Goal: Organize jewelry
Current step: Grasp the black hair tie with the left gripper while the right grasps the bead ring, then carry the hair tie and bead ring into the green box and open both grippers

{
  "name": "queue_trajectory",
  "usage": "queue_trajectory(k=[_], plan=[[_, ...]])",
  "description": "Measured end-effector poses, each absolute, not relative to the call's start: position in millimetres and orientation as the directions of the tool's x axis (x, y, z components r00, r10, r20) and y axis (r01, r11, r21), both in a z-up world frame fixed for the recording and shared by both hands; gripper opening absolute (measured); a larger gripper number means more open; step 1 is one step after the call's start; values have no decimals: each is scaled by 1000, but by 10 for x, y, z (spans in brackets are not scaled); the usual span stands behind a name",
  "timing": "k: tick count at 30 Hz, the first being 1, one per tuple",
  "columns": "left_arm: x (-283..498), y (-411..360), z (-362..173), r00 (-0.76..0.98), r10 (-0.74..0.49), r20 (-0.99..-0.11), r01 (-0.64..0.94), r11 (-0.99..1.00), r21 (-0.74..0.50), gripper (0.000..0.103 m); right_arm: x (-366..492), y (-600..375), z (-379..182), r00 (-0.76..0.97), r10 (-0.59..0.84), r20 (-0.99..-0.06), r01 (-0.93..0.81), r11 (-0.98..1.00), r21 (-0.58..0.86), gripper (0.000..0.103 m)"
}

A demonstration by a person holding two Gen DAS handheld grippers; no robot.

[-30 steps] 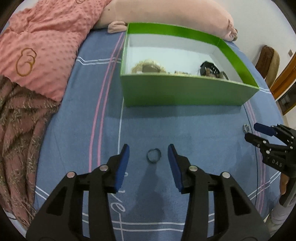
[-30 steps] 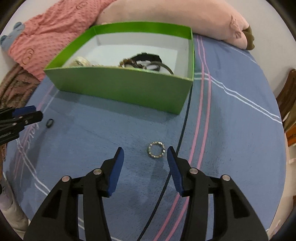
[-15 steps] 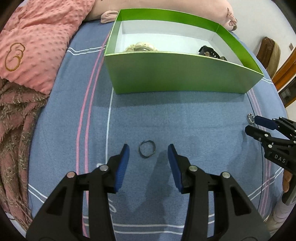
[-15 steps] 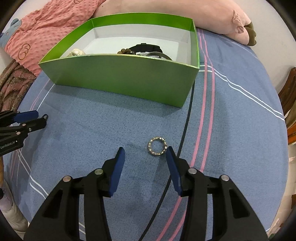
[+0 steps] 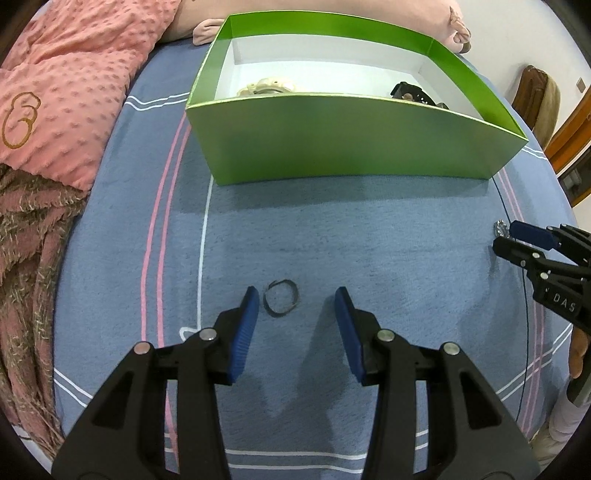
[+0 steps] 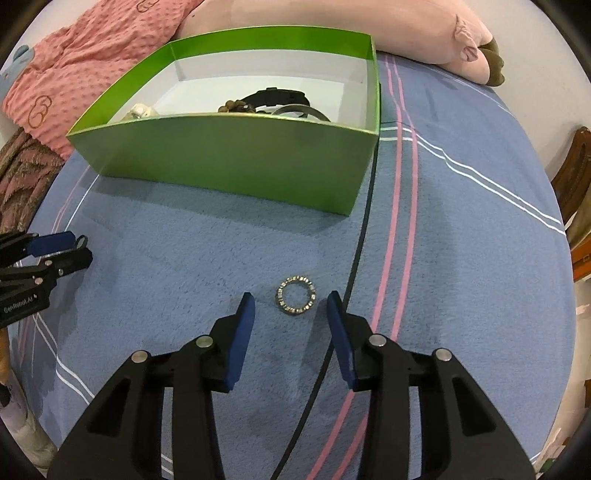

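A thin dark ring (image 5: 281,298) lies flat on the blue bedspread, just ahead of my open left gripper (image 5: 295,295) and close to its left finger. A silver studded ring (image 6: 296,295) lies on the bedspread just ahead of my open right gripper (image 6: 291,301), between the fingertips. The green box (image 5: 347,138) stands behind both, holding a pale bracelet (image 5: 267,85) and a black watch (image 6: 275,96) with beads. The right gripper shows in the left wrist view (image 5: 511,238), with the silver ring (image 5: 500,228) at its tip. The left gripper shows in the right wrist view (image 6: 79,248).
A pink dotted blanket (image 5: 55,92) and a brown fringed throw (image 5: 26,258) lie to the left. A pink plush toy (image 6: 332,18) lies behind the box. A wooden chair (image 5: 535,96) stands at the right, beyond the bed's edge.
Both grippers have moved forward and lower toward the box, which looks larger. The dark ring now sits nearer the left finger; the silver ring sits closer between the right fingertips.
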State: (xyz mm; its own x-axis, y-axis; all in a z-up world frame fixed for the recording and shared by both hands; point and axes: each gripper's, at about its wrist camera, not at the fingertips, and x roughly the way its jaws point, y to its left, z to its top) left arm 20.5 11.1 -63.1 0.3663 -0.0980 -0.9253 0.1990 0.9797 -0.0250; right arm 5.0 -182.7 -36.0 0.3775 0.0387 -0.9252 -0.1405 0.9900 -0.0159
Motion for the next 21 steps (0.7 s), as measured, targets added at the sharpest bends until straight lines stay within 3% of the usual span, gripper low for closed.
queue_trajectory(k=[8,10,12,21], plan=[[234,32,-636,374,-81,-924,200,980,-5,33,75,-1796,-371,381,32,-924,-147,989,-26,40],[246,21,-636,376,-79,-923,199,980,-2,28,74,-1758,-372,387,21,-922,-158,986,-44,34],[249,21,-635,380,-76,-922,198,980,1,19,67,-1729,-368,384,31,-923,-170,985,-38,22],[194,121,-528,396,-99,-913,194,981,-23,19,8,-1669,-255,404,47,-913,-183,983,-31,21]])
